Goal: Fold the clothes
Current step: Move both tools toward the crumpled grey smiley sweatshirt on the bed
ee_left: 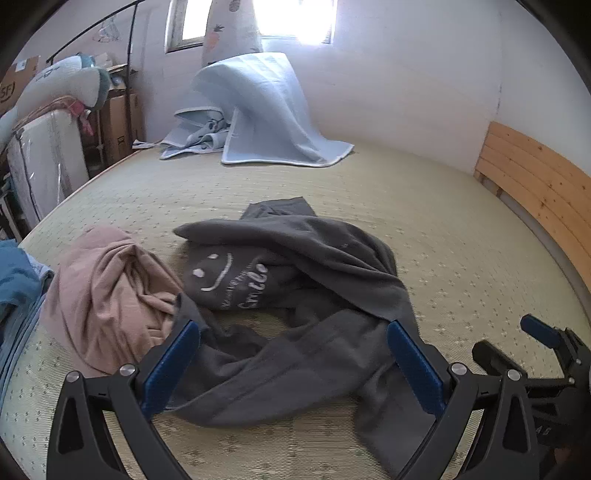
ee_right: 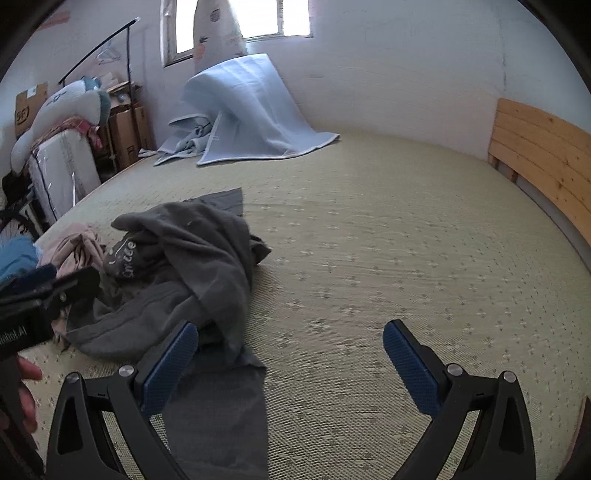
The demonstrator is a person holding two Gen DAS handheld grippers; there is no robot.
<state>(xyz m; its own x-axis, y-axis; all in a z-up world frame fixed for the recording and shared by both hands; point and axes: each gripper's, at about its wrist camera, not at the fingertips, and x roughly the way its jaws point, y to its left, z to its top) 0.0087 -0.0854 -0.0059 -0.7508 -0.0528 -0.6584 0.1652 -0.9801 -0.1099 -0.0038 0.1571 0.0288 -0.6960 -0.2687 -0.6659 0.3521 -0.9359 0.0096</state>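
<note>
Pale green bed mat (ee_left: 461,258) with small flower marks covers the whole wide surface, and a white wall with a bright window (ee_left: 295,18) stands behind it. At the far left lies a blue cloth (ee_left: 14,277), and beside it a crumpled pink garment (ee_left: 99,291). This one touches the dark grey garment (ee_left: 314,295), which lies in a loose heap in the middle near part of the mat, with a smile face and white letters printed on it. The left gripper (ee_left: 293,354) hangs over this grey heap with its jaws wide apart, holding nothing. The right gripper (ee_right: 290,354) is also spread wide and empty; its left finger is above the grey sleeve end, its right finger above bare mat. At the far right stands a wooden headboard (ee_right: 535,147).
</note>
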